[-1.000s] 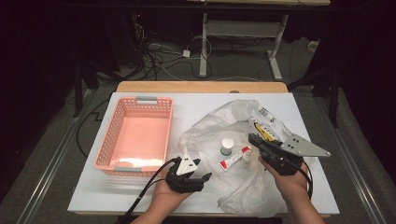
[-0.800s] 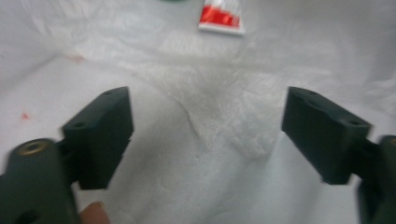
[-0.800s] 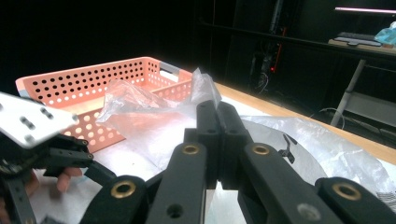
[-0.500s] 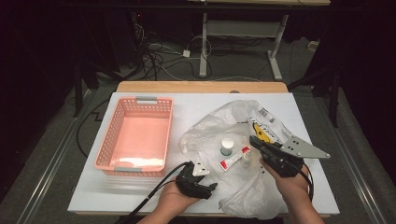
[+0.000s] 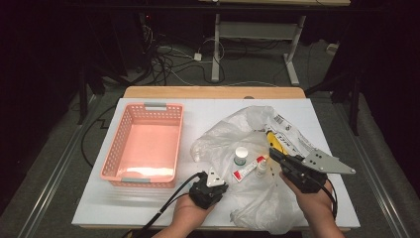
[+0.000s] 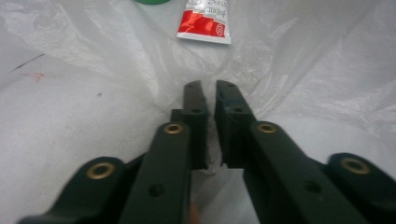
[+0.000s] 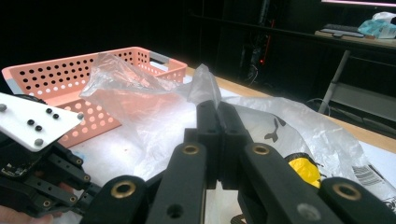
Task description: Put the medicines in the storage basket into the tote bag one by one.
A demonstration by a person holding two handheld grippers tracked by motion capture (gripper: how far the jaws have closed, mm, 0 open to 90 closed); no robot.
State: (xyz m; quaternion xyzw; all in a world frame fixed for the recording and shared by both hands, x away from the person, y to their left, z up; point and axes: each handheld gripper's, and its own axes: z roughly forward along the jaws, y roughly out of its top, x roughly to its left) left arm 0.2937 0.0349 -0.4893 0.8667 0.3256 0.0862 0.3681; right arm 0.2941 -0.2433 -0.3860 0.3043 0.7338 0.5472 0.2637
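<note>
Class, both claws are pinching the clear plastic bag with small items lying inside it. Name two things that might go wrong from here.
1. The left claw, whose jaws have just been closing, pinches thin film of the plastic bag; pulling against the right claw might tear it.
2. The red-and-white tube and small bottle lie loose inside; lifting could spill them, missing the pink basket.

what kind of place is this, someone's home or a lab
Most likely a lab or recording workspace, not a home: a white work table on a dark floor, loose cables trailing behind it, and a bare metal desk frame beyond.
</note>
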